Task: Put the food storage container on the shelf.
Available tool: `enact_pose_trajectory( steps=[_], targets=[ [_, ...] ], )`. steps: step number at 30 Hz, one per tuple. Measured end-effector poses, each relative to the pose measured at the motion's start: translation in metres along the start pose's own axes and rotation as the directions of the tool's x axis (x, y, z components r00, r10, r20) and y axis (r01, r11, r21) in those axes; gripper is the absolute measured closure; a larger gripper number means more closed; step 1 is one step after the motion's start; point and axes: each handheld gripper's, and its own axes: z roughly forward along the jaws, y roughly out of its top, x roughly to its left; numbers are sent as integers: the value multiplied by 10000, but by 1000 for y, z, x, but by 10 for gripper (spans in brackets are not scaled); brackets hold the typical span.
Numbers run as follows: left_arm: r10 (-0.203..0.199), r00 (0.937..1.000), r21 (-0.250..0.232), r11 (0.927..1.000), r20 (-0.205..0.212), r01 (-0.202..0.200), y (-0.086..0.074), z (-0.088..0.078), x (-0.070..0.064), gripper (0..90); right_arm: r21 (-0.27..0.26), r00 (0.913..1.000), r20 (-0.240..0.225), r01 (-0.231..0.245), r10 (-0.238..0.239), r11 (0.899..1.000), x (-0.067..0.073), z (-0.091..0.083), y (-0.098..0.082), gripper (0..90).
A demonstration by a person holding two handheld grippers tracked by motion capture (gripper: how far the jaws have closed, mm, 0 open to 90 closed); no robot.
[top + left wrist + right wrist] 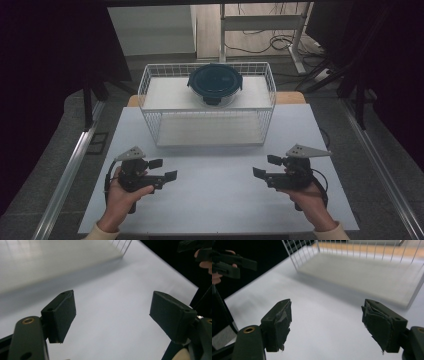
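A white wire rack (pixel 208 105) with two shelves stands at the back of the white table (pixel 215 200). On its top shelf sits a round glass container with a dark blue lid (pixel 215 83). My left gripper (pixel 164 170) is held low over the table's front left, jaws open and pointing right, nothing between them. My right gripper (pixel 266 167) is held at the front right, jaws open and pointing left, also empty. In the left gripper view the gripper (pixel 112 312) looks across bare table. In the right gripper view the gripper (pixel 327 320) faces the rack's lower shelf (pixel 367 277).
The rack's lower shelf (pixel 210 129) holds nothing. Metal rails (pixel 70 165) run along both sides of the table. Beyond the table are a desk frame and cables (pixel 280 42) on the floor. The other hand and its gripper (pixel 229 265) appear at the left of the right gripper view.
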Motion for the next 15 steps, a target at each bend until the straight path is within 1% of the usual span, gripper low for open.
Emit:
enact_pose_trajectory(
  steps=[2,4,8,10,11,15],
  targets=[
    [-104,9999,192,9998,-116,106,-10,4,4,207,160,9999,27,-117,117,9998,-3,5,-12,240],
    [-141,9994,323,9994,-311,151,-16,7,6,208,452,9999,67,-147,144,9989,-7,10,-21,240],
    [-117,9988,357,9993,-481,134,-20,9,7,208,705,9994,165,-302,291,9971,-12,14,-37,249],
    [-73,9984,328,9994,-568,91,-20,10,7,208,734,9993,271,-282,263,9969,-14,15,-38,251],
    [-34,9981,321,9995,-611,54,-20,10,6,208,697,9991,292,-342,322,9970,-14,14,-38,251],
    [-61,9981,243,9997,-612,76,-20,8,6,207,482,9992,256,-305,293,9984,-15,11,-37,252]
  ],
)
